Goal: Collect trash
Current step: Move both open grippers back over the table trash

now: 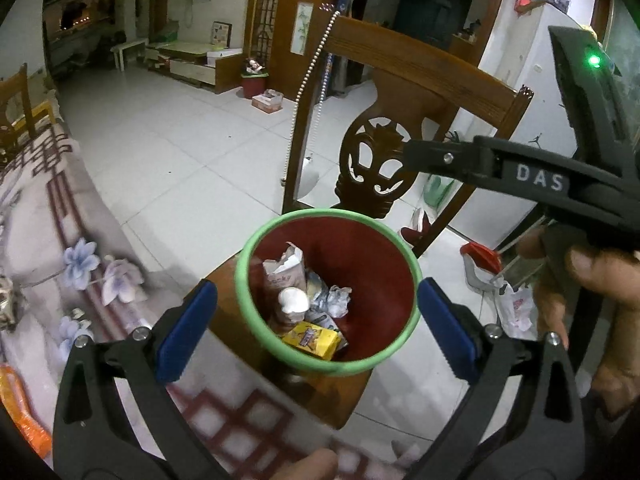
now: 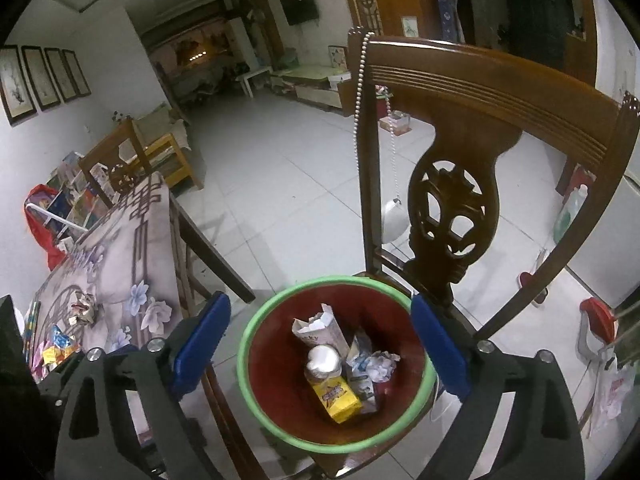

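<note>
A red bin with a green rim (image 1: pixel 256 240) stands on a wooden chair seat; it also shows in the right wrist view (image 2: pixel 256 320). Inside lie a yellow box (image 1: pixel 310 338) (image 2: pixel 338 398), a pink carton (image 1: pixel 286 270) (image 2: pixel 324 330), a white cup (image 1: pixel 294 300) (image 2: pixel 322 360) and crumpled paper (image 1: pixel 338 300) (image 2: pixel 382 366). My left gripper (image 1: pixel 314 330) is open and empty above the bin. My right gripper (image 2: pixel 322 352) is open and empty above it too; its body shows in the left wrist view (image 1: pixel 540 176). More crumpled trash (image 2: pixel 82 308) and wrappers (image 2: pixel 56 350) lie on the table.
The wooden chair back (image 1: pixel 400 120) (image 2: pixel 460 160) rises just behind the bin, with a bead string (image 2: pixel 360 80) hanging on it. The flower-patterned table (image 1: pixel 60 240) (image 2: pixel 128 260) is to the left. An orange bottle (image 1: pixel 16 412) lies at its near edge. White tiled floor (image 1: pixel 180 140) lies beyond.
</note>
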`<state>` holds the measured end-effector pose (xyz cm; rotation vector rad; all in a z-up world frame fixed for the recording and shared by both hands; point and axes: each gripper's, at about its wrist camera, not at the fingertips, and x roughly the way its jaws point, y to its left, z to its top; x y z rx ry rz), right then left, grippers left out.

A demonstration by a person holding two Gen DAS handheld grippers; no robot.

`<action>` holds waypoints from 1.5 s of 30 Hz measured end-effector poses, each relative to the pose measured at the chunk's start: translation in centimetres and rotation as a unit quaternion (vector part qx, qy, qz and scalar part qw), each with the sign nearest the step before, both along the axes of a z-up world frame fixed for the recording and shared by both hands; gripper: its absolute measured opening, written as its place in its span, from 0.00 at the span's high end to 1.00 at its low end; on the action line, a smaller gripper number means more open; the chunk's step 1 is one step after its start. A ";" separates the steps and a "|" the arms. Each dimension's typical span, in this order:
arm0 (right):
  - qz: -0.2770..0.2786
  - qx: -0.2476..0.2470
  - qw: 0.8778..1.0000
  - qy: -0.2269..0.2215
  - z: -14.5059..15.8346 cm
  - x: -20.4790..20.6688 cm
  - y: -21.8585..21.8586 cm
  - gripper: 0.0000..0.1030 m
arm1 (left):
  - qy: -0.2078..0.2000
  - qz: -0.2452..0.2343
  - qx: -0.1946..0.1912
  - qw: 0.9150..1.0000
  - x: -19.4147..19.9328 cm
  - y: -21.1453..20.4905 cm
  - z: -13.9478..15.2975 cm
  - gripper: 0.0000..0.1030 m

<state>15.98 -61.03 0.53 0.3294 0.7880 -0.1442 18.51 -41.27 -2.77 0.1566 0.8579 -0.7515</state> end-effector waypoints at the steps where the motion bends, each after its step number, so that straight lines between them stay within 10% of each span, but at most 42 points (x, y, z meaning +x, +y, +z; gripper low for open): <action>1: 0.002 -0.001 1.000 -0.002 0.1 0.0 0.3 0.13 | -0.003 0.002 0.001 1.000 -0.3 0.4 0.3 0.05; 23: 0.154 -0.021 0.988 -0.020 2.7 -0.4 16.3 0.08 | -0.061 0.196 -0.016 0.979 -8.0 25.4 7.2 0.05; 45: 0.306 -0.048 0.949 0.061 -2.3 -1.9 34.6 0.08 | -0.006 0.345 0.002 0.939 -11.7 42.2 0.2 0.05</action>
